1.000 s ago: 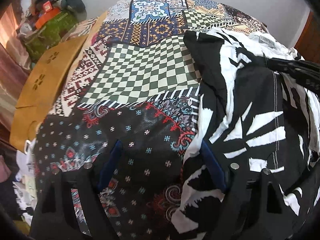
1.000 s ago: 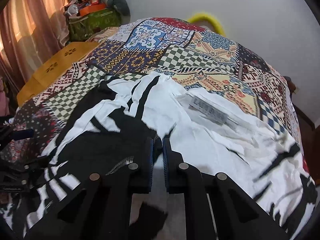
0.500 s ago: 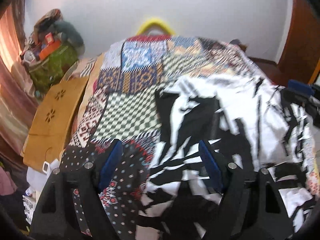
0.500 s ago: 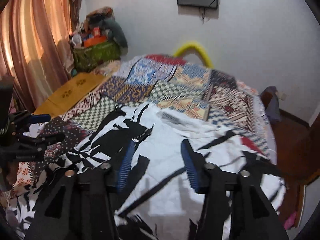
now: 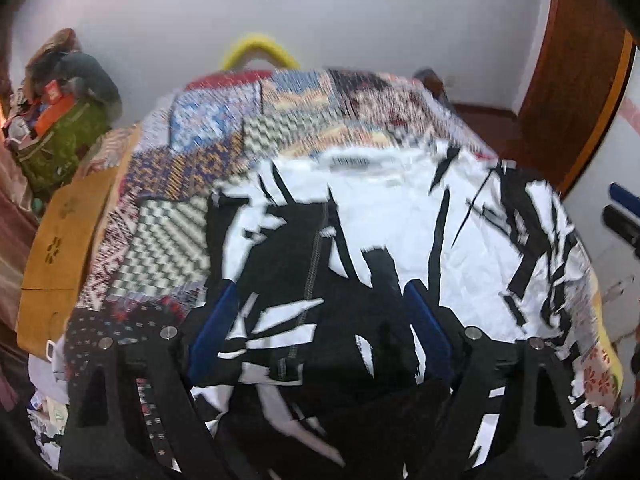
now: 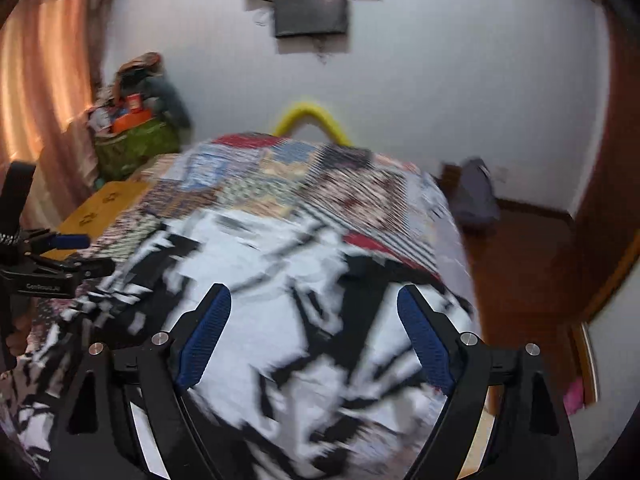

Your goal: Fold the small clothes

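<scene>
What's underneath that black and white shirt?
The shirt lies spread on a patchwork quilt, which shows around its far and left edges. Whatever lies under the shirt's middle is covered.

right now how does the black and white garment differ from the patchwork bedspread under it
The black and white garment has bold, irregular streaks in two tones; the patchwork bedspread is many-coloured blocks of small checks and motifs. The garment is rumpled, with a sewn label near its far edge; the bedspread lies flat. The garment covers only the near part of the bed; the bedspread runs on to the far end. Both are patterned fabric.
</scene>
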A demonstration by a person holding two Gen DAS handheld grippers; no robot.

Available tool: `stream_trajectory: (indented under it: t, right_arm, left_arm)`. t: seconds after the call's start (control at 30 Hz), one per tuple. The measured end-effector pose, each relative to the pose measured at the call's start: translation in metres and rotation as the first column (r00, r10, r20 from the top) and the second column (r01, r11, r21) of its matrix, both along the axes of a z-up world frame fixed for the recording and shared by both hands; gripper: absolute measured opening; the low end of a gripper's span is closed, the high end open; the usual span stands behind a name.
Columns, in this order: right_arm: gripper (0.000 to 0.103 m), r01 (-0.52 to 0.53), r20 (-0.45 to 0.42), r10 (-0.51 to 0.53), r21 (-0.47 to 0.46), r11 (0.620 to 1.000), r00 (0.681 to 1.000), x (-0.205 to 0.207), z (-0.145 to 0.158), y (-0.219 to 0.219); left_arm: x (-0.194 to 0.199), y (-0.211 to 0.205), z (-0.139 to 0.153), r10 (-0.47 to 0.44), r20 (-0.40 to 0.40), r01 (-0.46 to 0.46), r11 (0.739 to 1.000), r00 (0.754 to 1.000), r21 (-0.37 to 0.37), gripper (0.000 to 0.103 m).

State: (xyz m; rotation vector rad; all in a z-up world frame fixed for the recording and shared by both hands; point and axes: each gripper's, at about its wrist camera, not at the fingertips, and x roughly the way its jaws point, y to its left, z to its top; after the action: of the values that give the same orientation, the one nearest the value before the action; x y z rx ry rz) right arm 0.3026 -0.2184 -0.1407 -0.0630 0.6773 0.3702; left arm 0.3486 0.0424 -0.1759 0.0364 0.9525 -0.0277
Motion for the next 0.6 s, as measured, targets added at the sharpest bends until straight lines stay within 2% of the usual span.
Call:
stream_trajectory:
  t: [0.17,0.37,0.43,0.5,0.57,0.6]
  right_arm:
    - [0.083,0.102,-0.102,-0.103,-0.013,0.995,0.989,0.017,-0.037,-0.046]
    - [0.081,0.167,-0.222,-0.145,0.082,0.983,0.964,0.039,-0.074,-0.075]
    - [0.071,0.178,-0.250,-0.145,0.116,0.977,0.957,0.046,-0.082,-0.078]
    - [0.054,0.173,-0.290,-0.125,0.146,0.974,0.949,0.054,-0.091,-0.077]
    - [0.051,0.188,-0.312,-0.132,0.155,0.970,0.941,0.061,-0.102,-0.077]
    - [0.044,0.193,-0.314,-0.136,0.158,0.968,0.940,0.062,-0.104,-0.077]
  left_arm:
    - [0.023,-0.013,-0.043,-0.028,-0.105,0.032,0.999,0.994,0.037,0.084]
    - [0.036,-0.017,-0.075,-0.027,-0.173,0.034,0.999,0.984,0.037,0.084]
    - [0.037,-0.017,-0.082,-0.027,-0.187,0.034,0.999,0.982,0.034,0.085]
    - [0.035,-0.016,-0.084,-0.027,-0.180,0.033,0.999,0.983,0.029,0.085]
    - [0.034,-0.016,-0.083,-0.029,-0.179,0.034,0.999,0.983,0.026,0.085]
    - [0.032,-0.016,-0.083,-0.030,-0.180,0.035,0.999,0.983,0.027,0.085]
